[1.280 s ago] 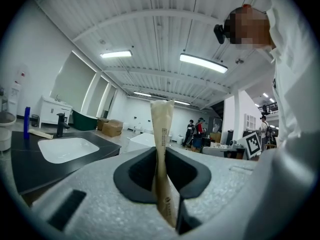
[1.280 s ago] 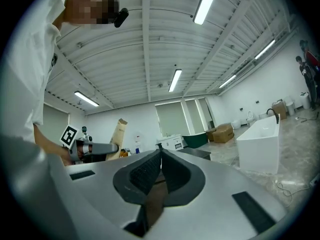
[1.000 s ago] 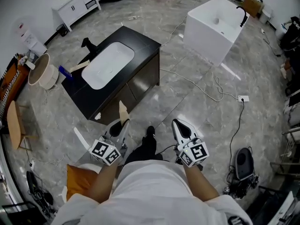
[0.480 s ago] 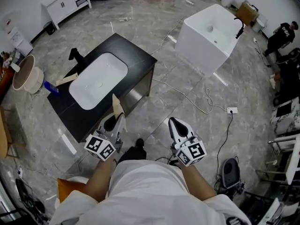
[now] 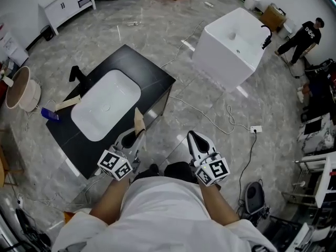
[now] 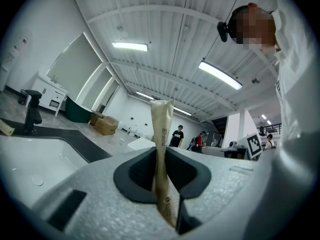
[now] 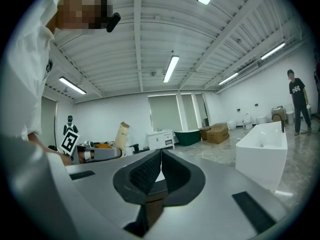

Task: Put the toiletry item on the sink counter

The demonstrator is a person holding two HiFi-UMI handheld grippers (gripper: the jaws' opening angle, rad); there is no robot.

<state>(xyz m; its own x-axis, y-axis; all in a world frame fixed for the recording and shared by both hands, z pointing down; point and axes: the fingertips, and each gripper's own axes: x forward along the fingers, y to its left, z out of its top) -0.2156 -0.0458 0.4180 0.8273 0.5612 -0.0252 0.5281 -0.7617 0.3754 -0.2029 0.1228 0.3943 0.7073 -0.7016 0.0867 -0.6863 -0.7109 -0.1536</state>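
Toiletry tube [image 6: 162, 129] upright in left gripper [image 5: 132, 137]

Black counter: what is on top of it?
A white basin, a black faucet and a beige tube. The left hand-held gripper covers part of the counter's near edge.

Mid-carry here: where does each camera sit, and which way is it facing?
Head view: on the head, steeply down at the black sink counter; forearms, left gripper, right gripper show.
Left gripper view: on that gripper, along jaws shut on the beige tube, counter at left; shirt at right.
Right gripper view: on that gripper, along shut, empty jaws, toward the white tub; shirt at left.
Shared: the tube shows in all three.
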